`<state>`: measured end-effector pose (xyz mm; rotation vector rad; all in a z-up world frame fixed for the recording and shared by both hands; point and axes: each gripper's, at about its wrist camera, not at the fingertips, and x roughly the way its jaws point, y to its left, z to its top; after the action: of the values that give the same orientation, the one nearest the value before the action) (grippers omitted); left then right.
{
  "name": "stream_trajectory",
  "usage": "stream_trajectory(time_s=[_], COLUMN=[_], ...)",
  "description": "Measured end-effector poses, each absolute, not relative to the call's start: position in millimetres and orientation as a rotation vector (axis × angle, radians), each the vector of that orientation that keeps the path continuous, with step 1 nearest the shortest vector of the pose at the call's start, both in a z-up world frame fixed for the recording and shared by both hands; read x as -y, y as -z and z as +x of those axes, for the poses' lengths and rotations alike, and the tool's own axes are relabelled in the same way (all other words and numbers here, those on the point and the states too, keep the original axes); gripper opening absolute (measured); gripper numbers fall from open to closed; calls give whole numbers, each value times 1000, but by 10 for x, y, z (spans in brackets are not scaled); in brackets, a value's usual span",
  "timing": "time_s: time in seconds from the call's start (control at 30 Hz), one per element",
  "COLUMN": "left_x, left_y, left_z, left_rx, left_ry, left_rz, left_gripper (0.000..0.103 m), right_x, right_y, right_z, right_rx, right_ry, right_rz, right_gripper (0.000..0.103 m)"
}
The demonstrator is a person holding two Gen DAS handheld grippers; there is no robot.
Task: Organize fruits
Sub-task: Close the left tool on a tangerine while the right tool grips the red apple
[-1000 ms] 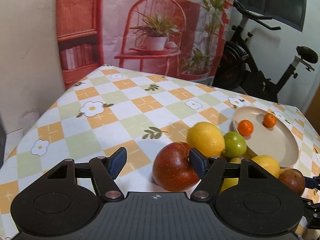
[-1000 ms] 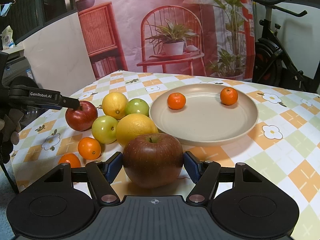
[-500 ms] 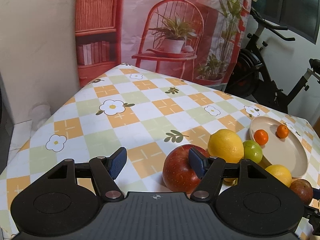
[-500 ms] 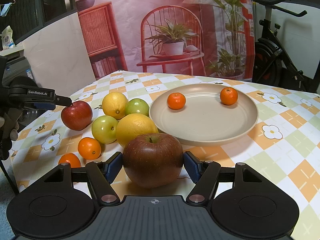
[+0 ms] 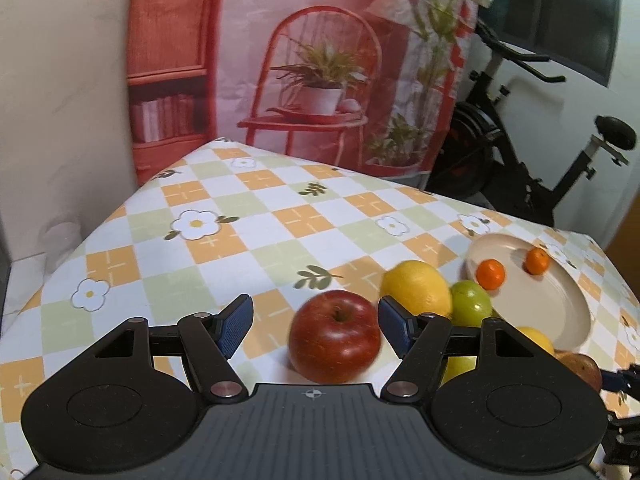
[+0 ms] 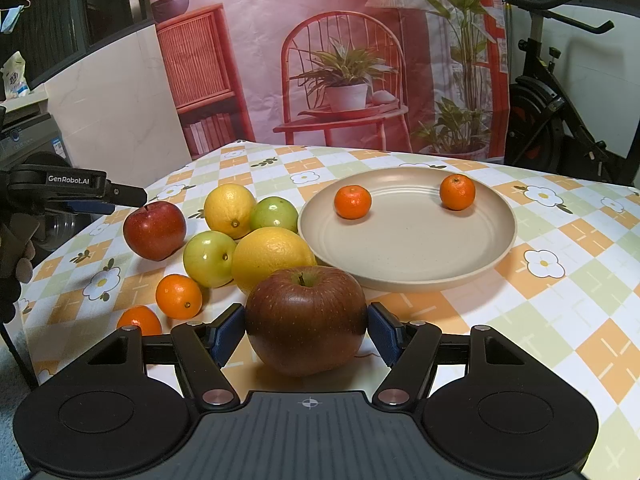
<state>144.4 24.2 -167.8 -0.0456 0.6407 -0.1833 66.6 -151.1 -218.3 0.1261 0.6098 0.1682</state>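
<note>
Fruits lie grouped on the bench [image 6: 560, 320], which wears a checked cloth with flowers. In the right wrist view, the right gripper [image 6: 306, 330] has its fingers [image 6: 228, 332] set on both flanks of a dark red apple [image 6: 306, 320], the pads touching its sides and grasping it. Just beyond those fingers sit an orange [image 6: 272, 258], two green apples [image 6: 209, 258], a lemon [image 6: 229, 210] and small tangerines [image 6: 179, 295]; further ahead and right, a beige plate [image 6: 408, 256] carries two more. In the left wrist view, the left gripper [image 5: 314, 326] stands released, its fingers [image 5: 236, 322] spread: a bright red apple [image 5: 334, 342] sits between them, close to the right pad and clear of the left.
</note>
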Motion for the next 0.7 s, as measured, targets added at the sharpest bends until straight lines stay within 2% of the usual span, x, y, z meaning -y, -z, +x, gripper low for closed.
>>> stream_trajectory(time_s=[0.33,0.57,0.7], left_x=[-45,81,96], left_y=[1682,1890,1945], left_z=[1283,1009,937], left_rx=[-655,-830,-872], left_ry=[282,446,467], left_rz=[14,-48,-45], left_gripper=[71,70,69], right_x=[1508,1511,1484], right_y=[2183,2186,2191], right_z=[671,669,684], right_rx=[-609,-608,-605], right_ry=[-169,-170,-166], right_rz=[127,128,131], right_gripper=[63,63,63])
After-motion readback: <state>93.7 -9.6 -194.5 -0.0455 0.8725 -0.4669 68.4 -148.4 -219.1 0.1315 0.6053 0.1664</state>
